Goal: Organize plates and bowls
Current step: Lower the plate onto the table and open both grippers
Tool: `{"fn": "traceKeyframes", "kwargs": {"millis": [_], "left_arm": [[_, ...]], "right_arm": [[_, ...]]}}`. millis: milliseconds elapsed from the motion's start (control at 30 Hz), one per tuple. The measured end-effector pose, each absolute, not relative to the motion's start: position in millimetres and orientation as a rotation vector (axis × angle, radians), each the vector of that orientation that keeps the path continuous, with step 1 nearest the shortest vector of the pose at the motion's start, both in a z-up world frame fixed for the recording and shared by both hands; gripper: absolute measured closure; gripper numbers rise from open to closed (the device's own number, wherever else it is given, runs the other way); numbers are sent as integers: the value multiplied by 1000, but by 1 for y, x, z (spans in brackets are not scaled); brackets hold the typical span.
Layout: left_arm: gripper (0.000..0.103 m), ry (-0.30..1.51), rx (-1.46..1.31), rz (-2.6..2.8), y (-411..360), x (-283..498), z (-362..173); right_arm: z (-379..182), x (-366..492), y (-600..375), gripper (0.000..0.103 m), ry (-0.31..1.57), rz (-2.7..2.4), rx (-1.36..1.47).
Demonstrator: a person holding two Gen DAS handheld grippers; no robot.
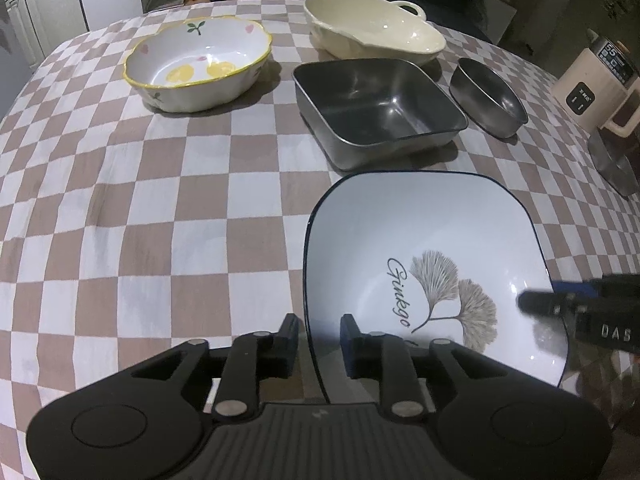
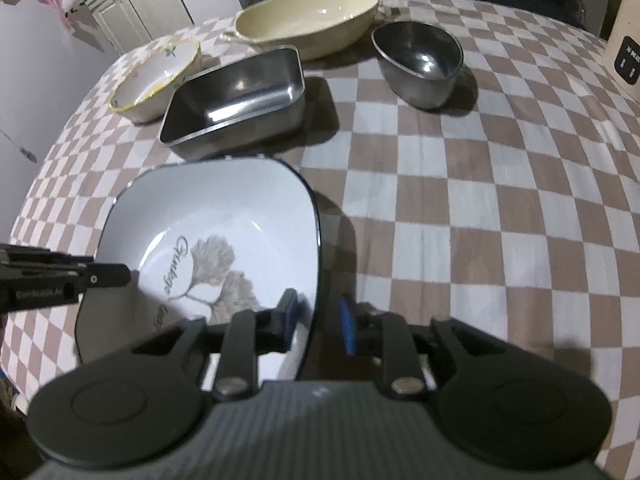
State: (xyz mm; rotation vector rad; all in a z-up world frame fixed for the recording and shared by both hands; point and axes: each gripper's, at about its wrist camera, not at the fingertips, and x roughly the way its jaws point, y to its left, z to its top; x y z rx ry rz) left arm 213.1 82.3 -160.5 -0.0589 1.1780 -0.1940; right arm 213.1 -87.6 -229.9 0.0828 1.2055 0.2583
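**White square plate straddled by both grippers near the table's front edge**

White, dark-rimmed ginkgo plate (image 1: 432,248) lying flat on the checked tablecloth (image 1: 160,208), close to the front edge of the table. Left gripper (image 1: 319,340) astride the plate's left rim, jaws parted a little, gaps visible between pads and rim, no clamp on it. Right gripper (image 2: 319,322) likewise astride the right rim, jaws slightly apart, rim loose between them. Directly behind the plate, just beside its far rim: square steel pan (image 1: 380,108). Right of the pan, apart from it: small steel bowl (image 1: 488,98). Toward the far edge: cream handled dish (image 1: 372,30), near the pan's back. Toward the far left: flower-painted bowl with yellow rim (image 1: 196,68), well apart from the plate. At the right edge: cream kettle (image 1: 596,76) and a steel object, partly cut off.
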Motion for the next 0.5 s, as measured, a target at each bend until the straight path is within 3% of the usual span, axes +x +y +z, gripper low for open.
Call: {"fn": "traceKeyframes", "kwargs": {"millis": [167, 267, 367, 500], "left_arm": [[74, 1188, -76, -201, 85, 210, -161], [67, 1193, -80, -201, 88, 208, -161], [55, 1197, -94, -207, 91, 206, -162], [32, 1189, -102, -213, 93, 201, -159]], "right_arm": [[-233, 207, -88, 55, 1232, 291, 118], [-229, 204, -88, 47, 1210, 301, 140], [-225, 203, -92, 40, 1190, 297, 165], [-221, 200, -96, 19, 1179, 286, 179]]}}
